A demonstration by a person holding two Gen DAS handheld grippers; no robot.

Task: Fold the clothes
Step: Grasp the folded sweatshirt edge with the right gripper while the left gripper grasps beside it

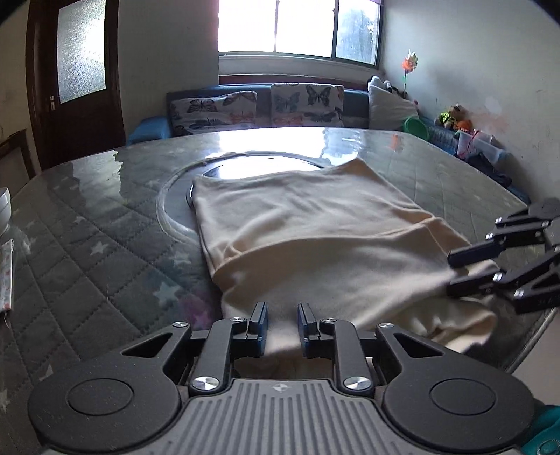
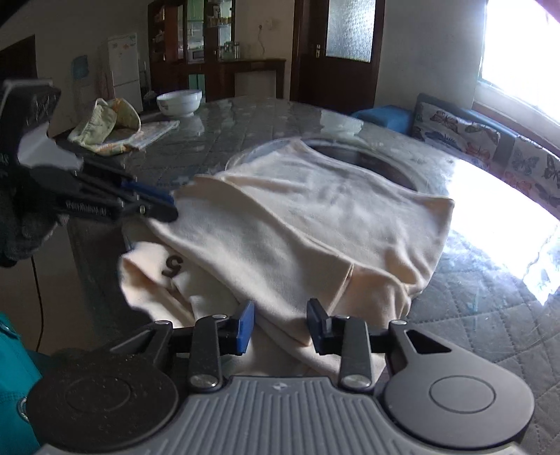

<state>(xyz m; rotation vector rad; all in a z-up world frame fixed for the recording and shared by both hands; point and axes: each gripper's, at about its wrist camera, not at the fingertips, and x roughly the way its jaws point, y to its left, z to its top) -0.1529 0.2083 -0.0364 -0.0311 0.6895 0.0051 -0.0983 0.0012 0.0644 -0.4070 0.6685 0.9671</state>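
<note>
Left wrist view: glass-topped quilted table (image 1: 105, 217), cream garment (image 1: 315, 227), window (image 1: 297, 28) behind; both grippers' jaws narrowly parted around cloth edge, grip unclear.

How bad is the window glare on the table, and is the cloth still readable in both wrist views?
Left wrist view: window blown out, glare on the table behind the cloth, whose folds stay readable. Right wrist view: table washed out right of the cloth; its near left part lies in shadow.

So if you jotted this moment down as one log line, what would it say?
task: fold clothes | cream garment: on table, near edge hanging off | left tongs: cloth between them | right tongs: cloth between them | fold: unfinished
</note>
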